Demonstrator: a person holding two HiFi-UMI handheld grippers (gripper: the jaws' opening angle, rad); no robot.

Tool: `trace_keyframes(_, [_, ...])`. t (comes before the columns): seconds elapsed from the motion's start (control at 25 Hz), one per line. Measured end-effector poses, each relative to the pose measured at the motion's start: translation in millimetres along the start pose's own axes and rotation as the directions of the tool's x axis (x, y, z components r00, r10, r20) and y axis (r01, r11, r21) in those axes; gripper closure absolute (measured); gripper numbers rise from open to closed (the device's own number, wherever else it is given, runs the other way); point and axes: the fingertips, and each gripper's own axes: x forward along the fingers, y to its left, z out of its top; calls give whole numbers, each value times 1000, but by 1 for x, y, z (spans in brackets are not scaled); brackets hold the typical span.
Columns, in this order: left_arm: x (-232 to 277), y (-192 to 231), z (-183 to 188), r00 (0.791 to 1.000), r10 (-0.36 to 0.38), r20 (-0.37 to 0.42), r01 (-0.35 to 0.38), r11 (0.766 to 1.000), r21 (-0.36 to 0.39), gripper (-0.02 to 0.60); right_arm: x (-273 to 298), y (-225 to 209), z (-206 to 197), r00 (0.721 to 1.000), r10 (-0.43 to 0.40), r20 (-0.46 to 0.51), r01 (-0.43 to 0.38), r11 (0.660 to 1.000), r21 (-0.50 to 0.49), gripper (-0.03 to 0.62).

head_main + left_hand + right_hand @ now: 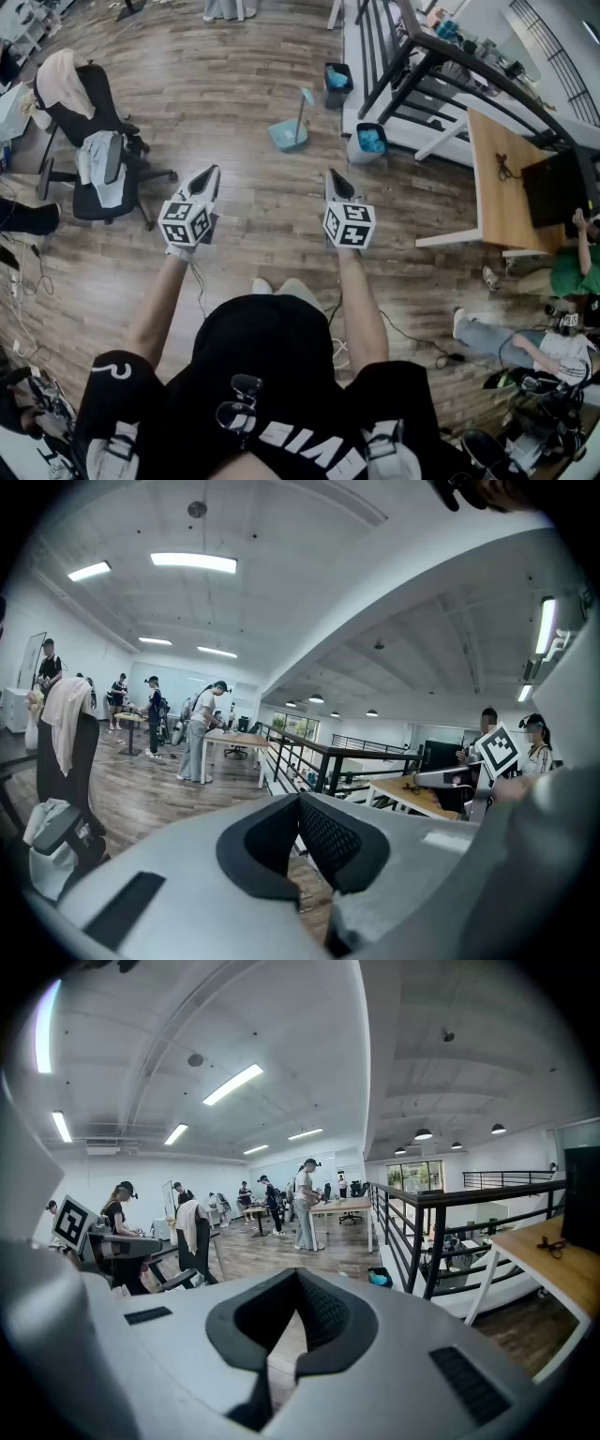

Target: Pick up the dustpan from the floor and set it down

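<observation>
A wood-plank floor (234,84) is shown. On it a teal dustpan (287,136) is stood with its handle upright, near a dark bin (367,143); a second bin (337,82) is set beyond. An office chair (98,178) and a wooden table (492,206) are placed well apart.

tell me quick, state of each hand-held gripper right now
Left hand-held gripper: closed, holding nothing.
Right hand-held gripper: closed, holding nothing.
</observation>
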Motion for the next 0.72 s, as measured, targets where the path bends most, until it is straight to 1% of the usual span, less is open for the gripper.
trace_keyframes(0.24, [18, 3, 4, 1000, -24, -9, 24, 1000, 11, 583, 9, -5, 3, 1000, -11, 8, 11, 1000, 6, 600])
trace_keyframes(0.44, [44, 8, 9, 999, -44, -13, 45, 999, 7, 583, 25, -17, 4, 999, -33, 7, 33, 999, 15, 600])
trace_keyframes(0.72, [101, 40, 12, 999, -34, -35, 34, 999, 2, 583, 91, -40, 15, 999, -35, -4, 35, 999, 7, 599])
